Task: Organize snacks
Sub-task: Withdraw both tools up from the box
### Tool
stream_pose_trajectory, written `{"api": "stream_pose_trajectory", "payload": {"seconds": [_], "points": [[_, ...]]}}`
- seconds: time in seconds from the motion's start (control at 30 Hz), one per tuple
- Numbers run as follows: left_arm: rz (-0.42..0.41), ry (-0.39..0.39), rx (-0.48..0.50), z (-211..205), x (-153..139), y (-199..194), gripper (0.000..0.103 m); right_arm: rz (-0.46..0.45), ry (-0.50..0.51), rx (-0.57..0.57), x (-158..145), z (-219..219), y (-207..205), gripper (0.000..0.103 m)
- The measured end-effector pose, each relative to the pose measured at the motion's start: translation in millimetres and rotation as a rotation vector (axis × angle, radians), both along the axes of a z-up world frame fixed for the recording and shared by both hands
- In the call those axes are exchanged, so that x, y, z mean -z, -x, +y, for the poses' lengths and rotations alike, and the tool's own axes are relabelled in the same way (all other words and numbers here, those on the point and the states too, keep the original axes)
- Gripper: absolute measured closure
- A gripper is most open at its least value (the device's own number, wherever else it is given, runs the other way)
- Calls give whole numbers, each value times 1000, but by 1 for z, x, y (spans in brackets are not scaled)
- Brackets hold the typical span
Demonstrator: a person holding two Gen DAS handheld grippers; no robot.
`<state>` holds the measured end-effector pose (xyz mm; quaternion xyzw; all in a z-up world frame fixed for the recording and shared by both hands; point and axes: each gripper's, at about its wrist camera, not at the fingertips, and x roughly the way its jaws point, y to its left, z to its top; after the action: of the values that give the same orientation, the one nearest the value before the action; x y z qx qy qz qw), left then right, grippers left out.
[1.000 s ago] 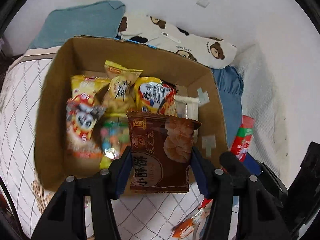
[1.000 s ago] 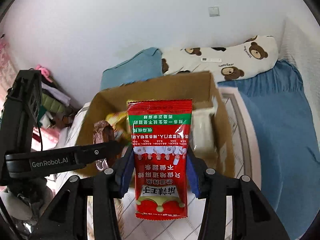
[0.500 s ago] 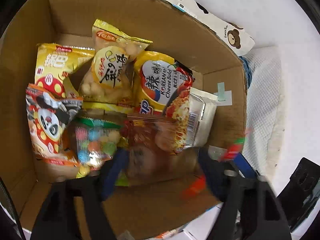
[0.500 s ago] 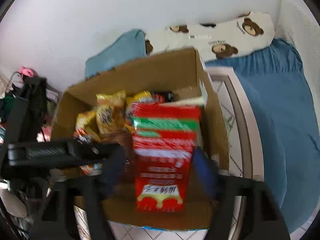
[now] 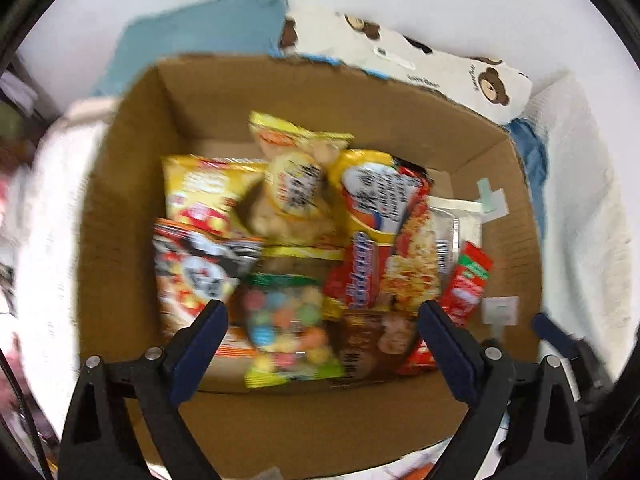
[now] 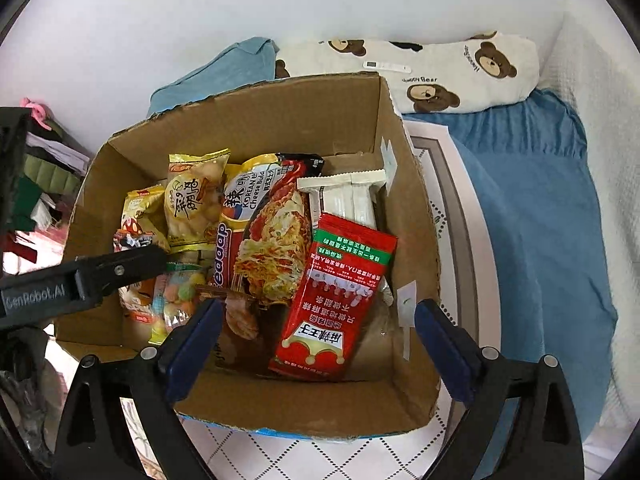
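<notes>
An open cardboard box [image 5: 132, 184] [image 6: 408, 216] holds several snack packets. My left gripper [image 5: 322, 316] hangs over its near side. Its jaws are opening and press on nothing. The brown biscuit packet [image 5: 368, 344] lies loose below them, beside a bag of coloured candy [image 5: 288, 328]. My right gripper [image 6: 318, 312] hovers over the same box, jaws also opening. The red packet [image 6: 340, 300] [image 5: 466, 284] rests free, leaning against a noodle pack [image 6: 272, 240] and touching neither pad. One finger [image 6: 120, 268] of the left gripper crosses the right wrist view.
The box stands on a white checked quilt [image 6: 280, 456]. Behind it lie a bear-print pillow [image 6: 420, 68] and a teal cushion [image 6: 224, 68]. A blue blanket [image 6: 540, 200] spreads to the right. Folded clothes [image 6: 36, 184] pile up at the left.
Both grippers have opened and tipped down over the box. The left one let go of the brown packet and the right one the red packet. Both packets now lie inside.
</notes>
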<state>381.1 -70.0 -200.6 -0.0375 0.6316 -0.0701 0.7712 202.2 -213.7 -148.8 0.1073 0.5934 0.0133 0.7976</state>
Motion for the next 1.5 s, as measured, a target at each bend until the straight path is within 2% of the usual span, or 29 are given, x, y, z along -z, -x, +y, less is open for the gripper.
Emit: {"api": "stream_pose_trajectory", "payload": {"seconds": [0.23, 0.47, 0.9, 1.27, 1.37, 1.5], "points": [[-102, -84, 1, 11, -14, 30, 6, -25, 34, -15, -7, 10, 11, 5], [-163, -93, -26, 25, -25, 55, 6, -77, 53, -24, -24, 19, 30, 5], [-331, -103, -28, 38, -74, 126, 6, -267, 112, -36, -92, 31, 98, 5], [-458, -69, -34, 43, -128, 185, 6, -368, 43, -6, -146, 38, 162, 5], [-463, -56, -35, 47, -132, 193, 6, -369, 22, -3, -151, 40, 174, 5], [-390, -54, -7, 52, -112, 211, 6, -315, -8, 15, -137, 38, 193, 4]]}}
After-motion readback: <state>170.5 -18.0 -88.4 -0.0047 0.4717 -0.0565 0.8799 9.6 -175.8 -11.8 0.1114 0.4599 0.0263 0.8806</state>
